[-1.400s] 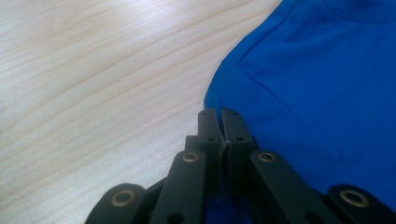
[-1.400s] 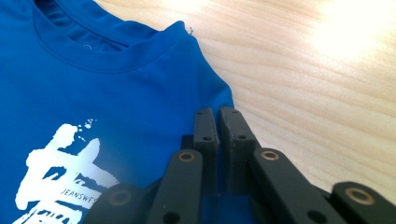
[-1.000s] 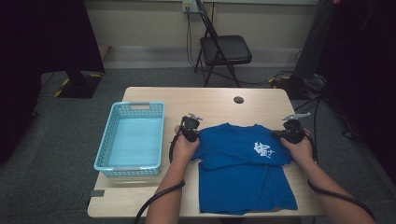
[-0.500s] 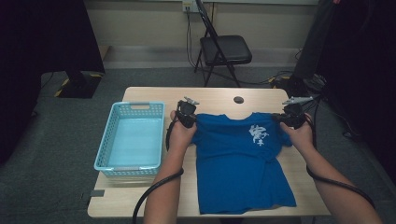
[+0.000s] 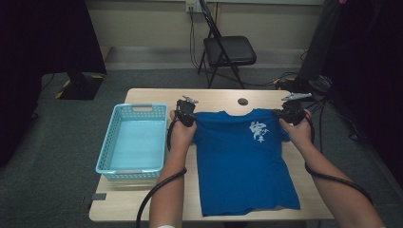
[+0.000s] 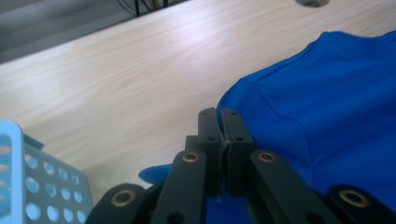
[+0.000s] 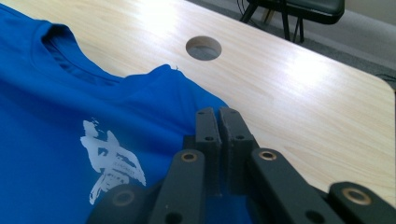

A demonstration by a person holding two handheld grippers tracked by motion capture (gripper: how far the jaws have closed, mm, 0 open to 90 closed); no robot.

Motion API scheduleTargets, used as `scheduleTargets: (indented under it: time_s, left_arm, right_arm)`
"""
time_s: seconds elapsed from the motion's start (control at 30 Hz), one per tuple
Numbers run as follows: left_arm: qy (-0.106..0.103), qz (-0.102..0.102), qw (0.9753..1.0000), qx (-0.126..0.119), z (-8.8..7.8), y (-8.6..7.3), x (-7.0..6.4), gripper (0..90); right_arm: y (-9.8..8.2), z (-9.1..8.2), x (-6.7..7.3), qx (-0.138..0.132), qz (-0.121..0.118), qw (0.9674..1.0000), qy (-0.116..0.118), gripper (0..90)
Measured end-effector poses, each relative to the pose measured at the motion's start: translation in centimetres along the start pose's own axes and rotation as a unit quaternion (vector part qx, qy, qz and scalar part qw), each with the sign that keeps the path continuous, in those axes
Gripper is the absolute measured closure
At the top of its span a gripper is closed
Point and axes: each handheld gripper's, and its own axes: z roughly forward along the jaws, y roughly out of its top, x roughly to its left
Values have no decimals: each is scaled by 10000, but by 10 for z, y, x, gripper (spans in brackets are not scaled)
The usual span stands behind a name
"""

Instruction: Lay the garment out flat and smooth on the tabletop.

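Now the blue T-shirt (image 5: 242, 161) hangs between the left gripper (image 5: 186, 114) and right gripper (image 5: 289, 114), each clamped on a shoulder.

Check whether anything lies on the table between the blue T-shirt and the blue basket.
Nothing visible does. Bare table separates the T-shirt from the basket to its left. The left gripper and right gripper are shut on the shirt's shoulders.

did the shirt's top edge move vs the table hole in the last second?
Yes. The blue shirt has been pulled up the table toward the hole, both tongs, left and right, clamped on its shoulders.
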Motion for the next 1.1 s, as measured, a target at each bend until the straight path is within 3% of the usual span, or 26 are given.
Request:
scheduleTargets:
  time_s: [0.17, 0.23, 0.33, 0.53, 0.7, 0.83, 1.0, 1.1]
  left_arm:
    - [164, -127, 9997, 112, 10, -11, 4, 854]
    - [149, -242, 9994, 201, 14, -15, 5, 696]
    - [208, -189, 9993, 234, 17, -21, 3, 622]
    - [272, -164, 9991, 283, 13, -27, 4, 600]
    - [219, -242, 9991, 282, 13, -32, 4, 589]
    - [197, -222, 9989, 363, 17, -35, 1, 585]
    - [243, -179, 9984, 476, 23, -38, -1, 585]
    - [283, -212, 9980, 530, 24, -40, 0, 585]
  right_arm:
    - [-4, 9, 1, 72, 28, 10000, -18, 851]
    - [-7, 13, 2, 175, 52, 9998, -94, 750]
    - [-13, 17, 2, 257, -21, 9996, -132, 713]
    - [-26, 11, -13, 288, 96, 9992, -244, 697]
    - [-46, 11, -33, 510, 328, 9975, -351, 697]
    - [-64, 18, -41, 748, 467, 9958, -265, 686]
    - [-77, 23, -43, 842, 393, 9953, -268, 690]
    - [-79, 19, -48, 913, 318, 9944, -435, 698]
